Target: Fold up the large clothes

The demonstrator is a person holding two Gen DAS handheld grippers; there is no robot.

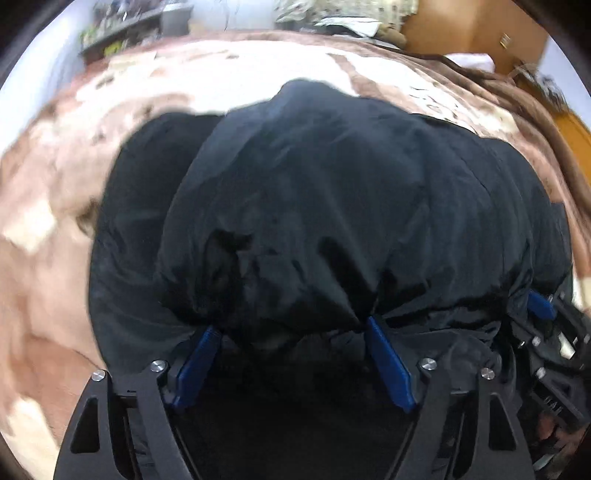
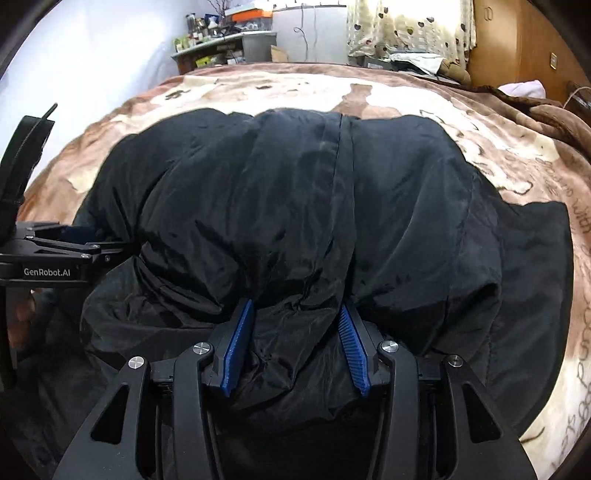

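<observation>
A large black padded jacket (image 1: 314, 192) lies folded over on a brown and cream blanket (image 1: 55, 258); it also shows in the right wrist view (image 2: 295, 203). My left gripper (image 1: 293, 325) stands at the jacket's near edge with its blue fingers (image 1: 388, 362) spread wide and bunched fabric between them. My right gripper (image 2: 295, 314) is likewise open, blue fingers (image 2: 351, 350) either side of a fold of the near edge. The right gripper shows at the right edge of the left view (image 1: 543, 306); the left gripper body shows at the left of the right view (image 2: 48, 254).
The blanket (image 2: 480, 122) covers a bed. Behind it stand a cluttered shelf (image 2: 221, 40), a white appliance (image 2: 310, 33), a patterned curtain (image 2: 406, 26) and a wooden wardrobe (image 2: 517, 44). A brown blanket roll (image 2: 554, 110) lies at the far right.
</observation>
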